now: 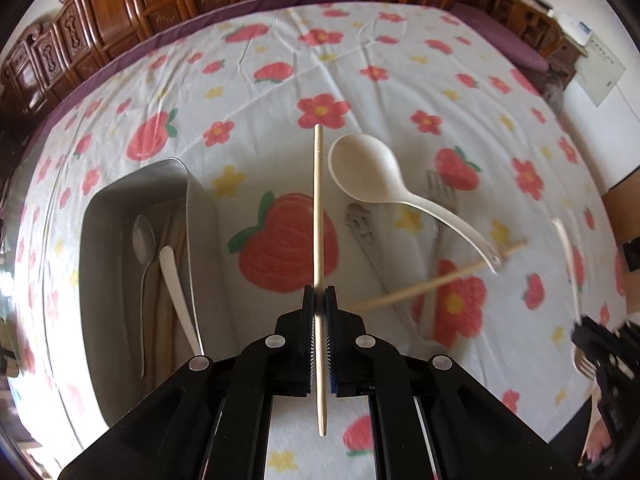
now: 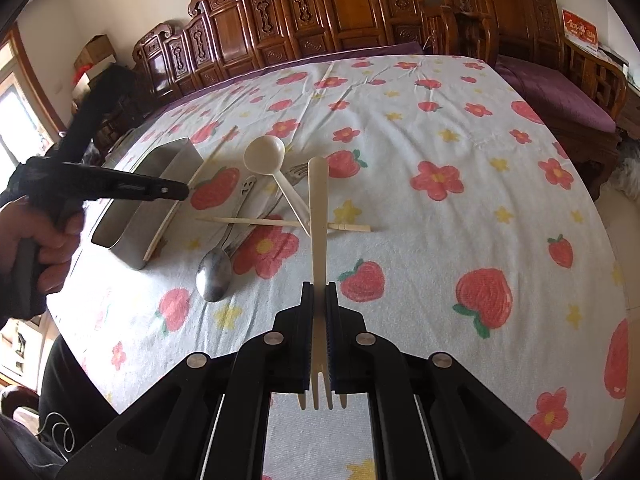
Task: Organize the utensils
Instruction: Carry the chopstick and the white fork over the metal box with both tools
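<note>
My left gripper [image 1: 319, 293] is shut on a pale wooden chopstick [image 1: 318, 200], held off the cloth to the right of the metal tray [image 1: 108, 208]. The tray holds a metal spoon [image 1: 144, 240] and a white plastic utensil [image 1: 176, 292]. My right gripper [image 2: 319, 289] is shut on a cream plastic fork [image 2: 319, 208], tines toward the camera. On the cloth lie a white serving spoon [image 1: 368, 172], a second chopstick [image 1: 436, 280], a metal fork [image 1: 440, 192] and a metal spoon [image 2: 214, 276] with a face-cut handle [image 1: 360, 224].
The table wears a white cloth [image 2: 440, 264] printed with strawberries and flowers. Carved wooden chairs [image 2: 320, 16] line the far edge, and a purple-cushioned bench [image 2: 560, 96] stands at the right. A person's hand [image 2: 48, 240] holds the left gripper [image 2: 160, 190] beside the tray [image 2: 156, 200].
</note>
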The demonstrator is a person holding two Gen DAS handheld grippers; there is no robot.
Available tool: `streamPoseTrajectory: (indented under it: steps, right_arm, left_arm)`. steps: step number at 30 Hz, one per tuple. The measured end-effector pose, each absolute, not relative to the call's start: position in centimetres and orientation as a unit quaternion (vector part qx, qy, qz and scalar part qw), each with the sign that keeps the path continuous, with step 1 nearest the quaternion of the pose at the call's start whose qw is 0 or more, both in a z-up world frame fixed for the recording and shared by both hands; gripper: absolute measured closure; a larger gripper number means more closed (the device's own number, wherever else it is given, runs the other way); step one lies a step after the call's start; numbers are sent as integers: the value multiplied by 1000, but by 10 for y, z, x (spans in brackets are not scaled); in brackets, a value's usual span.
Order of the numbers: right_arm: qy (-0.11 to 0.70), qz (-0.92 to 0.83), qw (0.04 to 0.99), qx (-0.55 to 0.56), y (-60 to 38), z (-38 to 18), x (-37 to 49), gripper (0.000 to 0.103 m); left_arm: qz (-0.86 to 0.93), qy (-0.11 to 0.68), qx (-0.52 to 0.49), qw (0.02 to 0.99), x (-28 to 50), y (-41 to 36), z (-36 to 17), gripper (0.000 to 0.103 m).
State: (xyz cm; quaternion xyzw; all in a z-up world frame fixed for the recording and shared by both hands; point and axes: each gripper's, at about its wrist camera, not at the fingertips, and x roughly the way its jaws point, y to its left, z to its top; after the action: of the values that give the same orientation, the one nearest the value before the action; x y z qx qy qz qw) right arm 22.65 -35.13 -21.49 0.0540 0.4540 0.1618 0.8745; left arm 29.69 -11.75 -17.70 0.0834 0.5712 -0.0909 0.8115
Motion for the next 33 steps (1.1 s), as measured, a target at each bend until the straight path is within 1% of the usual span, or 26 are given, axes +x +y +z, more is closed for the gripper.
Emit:
streamPoseTrajectory:
  steps: [18,33]
  right_arm:
    - [434,172,883,40,-337,-197,219,96]
    - [389,214,896,24,-290,-138,205,96]
  left_arm:
    - [-122,526,55,840,246,-96,-131,99]
    - [-125,487,41,863,227,-67,-100,99]
